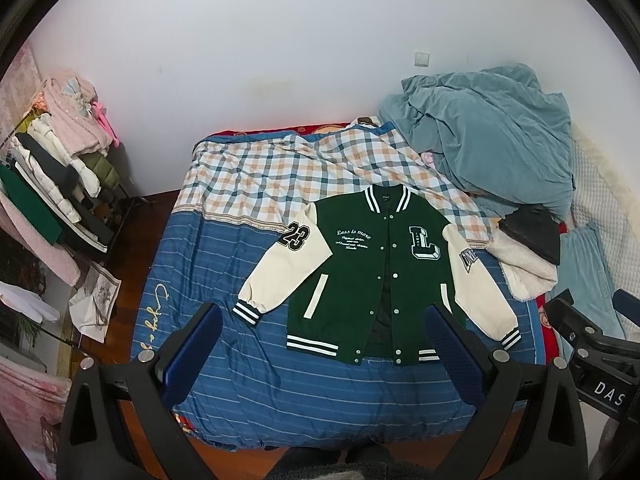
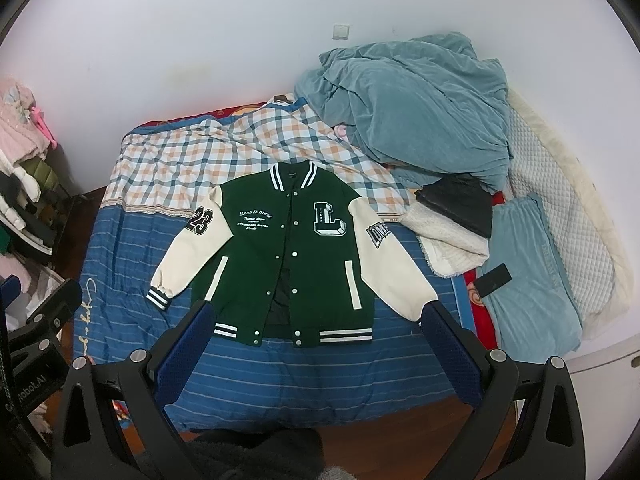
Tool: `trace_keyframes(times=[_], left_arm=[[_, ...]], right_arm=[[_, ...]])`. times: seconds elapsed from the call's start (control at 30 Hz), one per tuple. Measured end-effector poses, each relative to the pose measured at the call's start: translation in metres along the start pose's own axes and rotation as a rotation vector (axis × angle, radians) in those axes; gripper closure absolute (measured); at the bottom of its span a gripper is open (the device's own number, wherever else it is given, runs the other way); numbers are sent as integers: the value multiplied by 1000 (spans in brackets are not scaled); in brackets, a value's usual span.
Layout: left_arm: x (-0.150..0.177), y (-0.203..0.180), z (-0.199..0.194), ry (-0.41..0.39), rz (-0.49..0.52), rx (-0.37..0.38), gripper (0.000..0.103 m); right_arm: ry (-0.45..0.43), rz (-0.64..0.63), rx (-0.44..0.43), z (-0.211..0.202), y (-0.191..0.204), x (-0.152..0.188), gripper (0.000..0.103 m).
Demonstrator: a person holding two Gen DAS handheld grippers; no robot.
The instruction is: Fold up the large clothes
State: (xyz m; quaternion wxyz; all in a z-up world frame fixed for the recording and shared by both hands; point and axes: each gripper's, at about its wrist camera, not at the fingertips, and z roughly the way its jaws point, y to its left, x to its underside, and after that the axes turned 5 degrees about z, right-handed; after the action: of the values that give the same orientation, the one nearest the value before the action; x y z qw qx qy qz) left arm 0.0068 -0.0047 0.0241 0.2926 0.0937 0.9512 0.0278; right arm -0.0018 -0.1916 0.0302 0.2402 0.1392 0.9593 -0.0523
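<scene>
A green varsity jacket [image 1: 372,276] with cream sleeves lies spread flat, front up, on the blue striped bed cover [image 1: 280,380]. Its front is partly unsnapped at the bottom. It also shows in the right wrist view [image 2: 292,256]. My left gripper [image 1: 324,320] is open and empty, held above the near edge of the bed, short of the jacket's hem. My right gripper [image 2: 318,318] is open and empty at about the same height, to the right of the left one. Both sleeves lie angled outward.
A heap of blue blankets [image 2: 412,112] and a dark folded item on a white fleece [image 2: 456,216] lie at the back right of the bed. A clothes rack [image 1: 52,184] stands at the left. A checked sheet [image 1: 280,172] covers the far bed. A phone [image 2: 494,280] lies at the right.
</scene>
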Motion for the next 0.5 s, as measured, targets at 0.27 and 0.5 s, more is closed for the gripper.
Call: trace_keyframes(times=[0.27, 0.5], left_arm=[[1, -1, 0, -3, 0, 0, 0], [-3, 1, -2, -6, 0, 0, 0]], right_arm=[[-3, 3, -1, -8, 1, -6, 0], [-5, 6, -2, -10, -2, -3, 0]])
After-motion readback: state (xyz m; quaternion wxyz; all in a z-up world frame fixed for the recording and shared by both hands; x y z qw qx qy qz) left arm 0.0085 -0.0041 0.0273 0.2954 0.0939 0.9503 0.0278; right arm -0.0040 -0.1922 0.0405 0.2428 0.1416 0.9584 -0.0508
